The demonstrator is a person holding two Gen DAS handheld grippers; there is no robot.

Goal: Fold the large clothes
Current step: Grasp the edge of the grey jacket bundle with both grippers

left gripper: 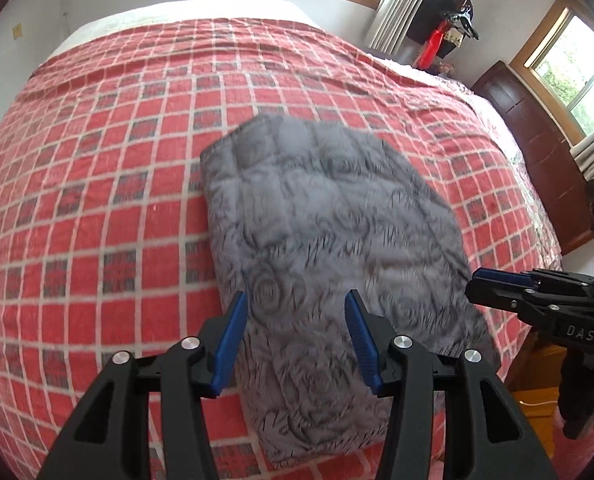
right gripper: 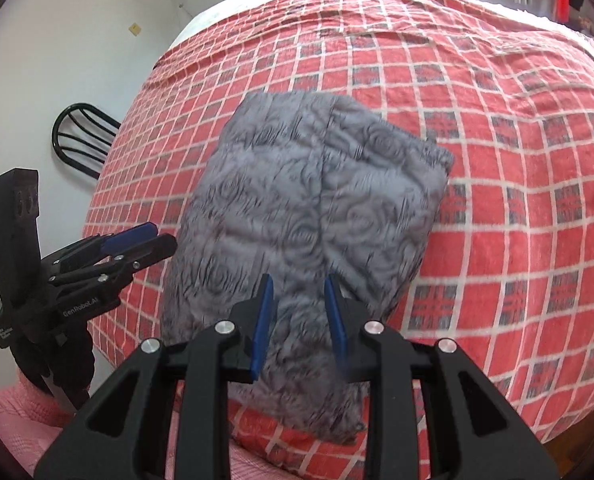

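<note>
A grey garment with a rose pattern (left gripper: 321, 232) lies folded into a thick rectangle on the red checked bedspread (left gripper: 97, 160), near the bed's front edge. It also shows in the right wrist view (right gripper: 309, 200). My left gripper (left gripper: 297, 300) is open and empty, held above the garment's near end. My right gripper (right gripper: 299, 284) is open and empty, above the garment's near end too. Each gripper shows at the edge of the other's view: the right one (left gripper: 493, 276) beside the garment's right side, the left one (right gripper: 153, 232) beside its left side.
The bed fills both views, with white sheet at its far end (left gripper: 185, 12). A dark wooden cabinet (left gripper: 537, 152) and windows with curtains (left gripper: 401, 4) stand at the right. A coat rack (left gripper: 457, 16) is in the corner. A black chair back (right gripper: 81, 140) stands left of the bed.
</note>
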